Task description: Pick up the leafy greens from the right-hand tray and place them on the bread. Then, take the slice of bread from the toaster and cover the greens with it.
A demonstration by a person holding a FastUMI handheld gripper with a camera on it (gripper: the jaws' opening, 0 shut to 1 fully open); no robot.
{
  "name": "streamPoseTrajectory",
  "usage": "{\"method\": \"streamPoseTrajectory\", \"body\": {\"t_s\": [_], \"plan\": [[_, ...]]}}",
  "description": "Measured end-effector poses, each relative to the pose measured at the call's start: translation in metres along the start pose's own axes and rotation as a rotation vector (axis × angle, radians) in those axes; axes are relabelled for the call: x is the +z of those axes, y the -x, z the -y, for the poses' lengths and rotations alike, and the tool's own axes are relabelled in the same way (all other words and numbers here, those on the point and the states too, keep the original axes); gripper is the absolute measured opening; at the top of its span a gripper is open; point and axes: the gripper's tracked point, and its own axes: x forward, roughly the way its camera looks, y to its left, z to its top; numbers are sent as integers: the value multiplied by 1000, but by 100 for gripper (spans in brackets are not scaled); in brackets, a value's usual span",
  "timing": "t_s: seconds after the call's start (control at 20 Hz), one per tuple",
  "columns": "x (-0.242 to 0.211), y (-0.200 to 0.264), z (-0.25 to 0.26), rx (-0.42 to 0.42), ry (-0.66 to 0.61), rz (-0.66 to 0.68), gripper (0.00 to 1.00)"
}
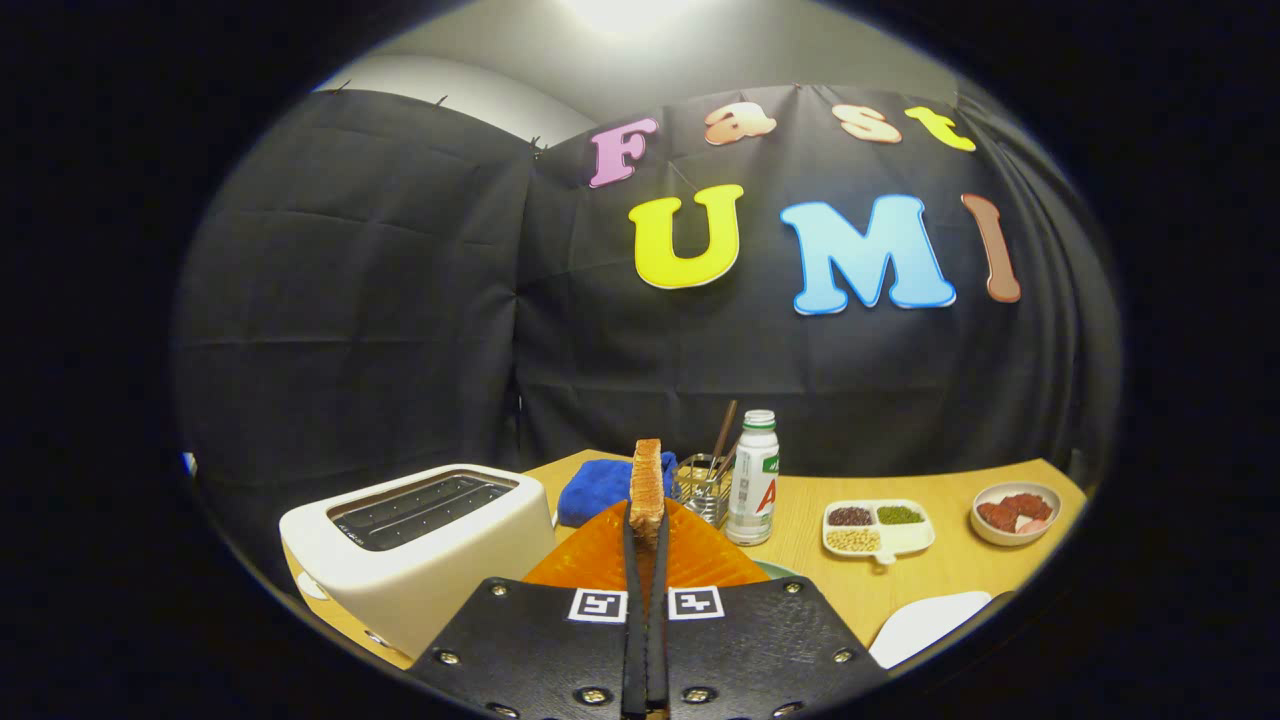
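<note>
Tongs (647, 520) nearly closed, both fingers pinching toasted brown bread slice (647, 480) edge-on, upright, lifted above table; white two-slot toaster (420, 540) left of fingers, slots bare; thin-edge grip keeps slice steady for carrying

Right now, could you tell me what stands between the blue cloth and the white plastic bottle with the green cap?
In the gripper view, a clear holder with brown sticks stands between the blue cloth and the white plastic bottle; the toast slice clamped in the fingers rises before that gap.
</note>
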Motion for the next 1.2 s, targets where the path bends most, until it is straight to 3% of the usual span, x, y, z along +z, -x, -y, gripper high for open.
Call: {"method": "streamPoseTrajectory", "body": {"t_s": [0.35,0.9,1.2], "plan": [[-11,-2,25,-32,-70,-25,1],[-38,-12,16,10,-101,-97,1],[-57,-19,30,-37,-138,-155,1]]}}
